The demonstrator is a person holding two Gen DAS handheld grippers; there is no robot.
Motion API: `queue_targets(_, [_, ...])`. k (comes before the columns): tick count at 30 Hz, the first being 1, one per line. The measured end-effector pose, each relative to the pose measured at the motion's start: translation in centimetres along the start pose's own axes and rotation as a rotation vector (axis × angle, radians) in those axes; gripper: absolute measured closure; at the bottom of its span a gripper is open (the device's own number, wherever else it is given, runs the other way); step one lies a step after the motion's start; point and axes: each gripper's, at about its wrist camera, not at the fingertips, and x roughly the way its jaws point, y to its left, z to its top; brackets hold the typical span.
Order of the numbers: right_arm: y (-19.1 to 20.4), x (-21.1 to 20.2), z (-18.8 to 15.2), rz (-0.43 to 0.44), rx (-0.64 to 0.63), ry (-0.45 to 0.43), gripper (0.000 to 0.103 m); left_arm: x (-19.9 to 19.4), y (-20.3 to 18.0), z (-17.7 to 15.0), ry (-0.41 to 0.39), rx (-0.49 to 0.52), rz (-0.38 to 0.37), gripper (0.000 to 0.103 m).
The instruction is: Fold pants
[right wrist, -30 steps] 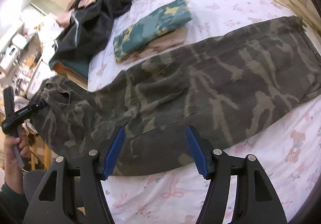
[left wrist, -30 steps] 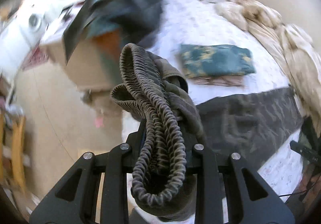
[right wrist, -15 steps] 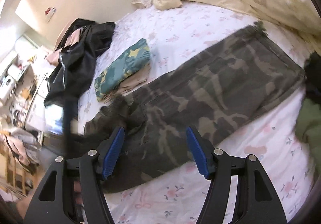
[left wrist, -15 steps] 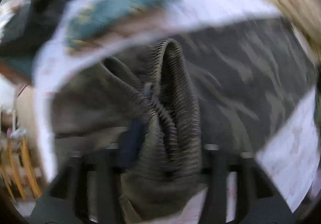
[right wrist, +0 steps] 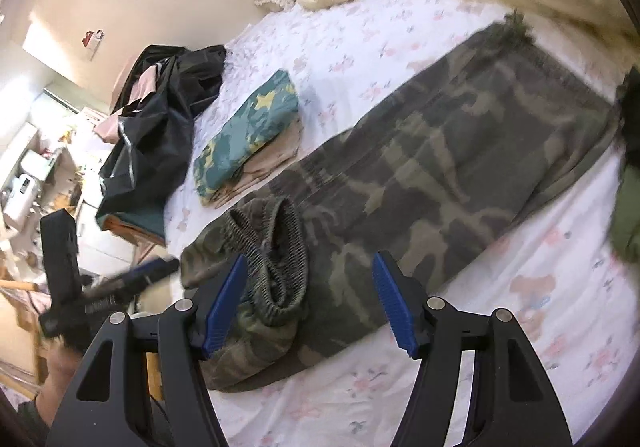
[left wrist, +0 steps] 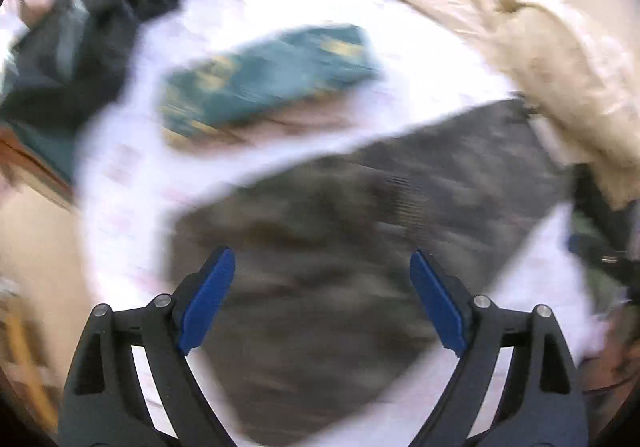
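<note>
Below both tongs (right wrist: pixel 310 303), pants (right wrist: pixel 440 167).

The left wrist view is motion-blurred — pants (left wrist: pixel 360 247) pattern smeared, folded teal cloth (left wrist: pixel 264 75) indistinct.

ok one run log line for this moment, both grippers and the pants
left gripper: jaws opening, nothing between | right gripper: open, empty, over waistband | camo pants: lying on bed

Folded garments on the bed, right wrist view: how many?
2, stacked beside the camo pants: teal patterned piece on top, tan piece under it. Dark clothes heap may hide more.
</note>
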Motion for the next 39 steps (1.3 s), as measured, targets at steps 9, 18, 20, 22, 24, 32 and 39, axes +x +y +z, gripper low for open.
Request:
queue_targets(9, [4.2, 8.0, -2.9, 0.012, -0.152, 0.179, 0.036, 8.7, 4.6, 0.0, 0.105, 0.190, 0.134, 0.016])
queue_targets(18, [6.0, 12.7, -4.2, -0.002, -0.328, 0.254, 0.093, 11.6, 4.3, 0.5, 0.114, 0.175, 0.114, 0.036])
queue_targets(20, [6.0, 11.1, -3.9, 0.016, -0.326, 0.244, 0.099, 11.9, 5.5, 1.0, 0.116, 0.095, 0.095, 0.036])
queue_targets(22, [5.3, 9.7, -4.0, -0.032, -0.324, 0.243, 0.099, 11.9, 6.7, 1.7, 0.108, 0.011, 0.105, 0.036])
queue_targets(24, [4.0, 10.2, -4.7, -0.116, -0.318, 0.269, 0.099, 11.5, 7.5, 2.1, 0.074, -0.033, 0.164, 0.036])
queue_targets(32, [4.8, 9.4, -3.4, -0.105, -0.280, 0.211, 0.064, 8.3, 10.5, 2.6, 0.026, -0.147, 0.121, 0.036])
queue_targets(39, [9.1, 12.9, 2.0, -0.053, -0.291, 0.152, 0.043, 7.0, 16.1, 2.0, 0.038, -0.300, 0.177, 0.035])
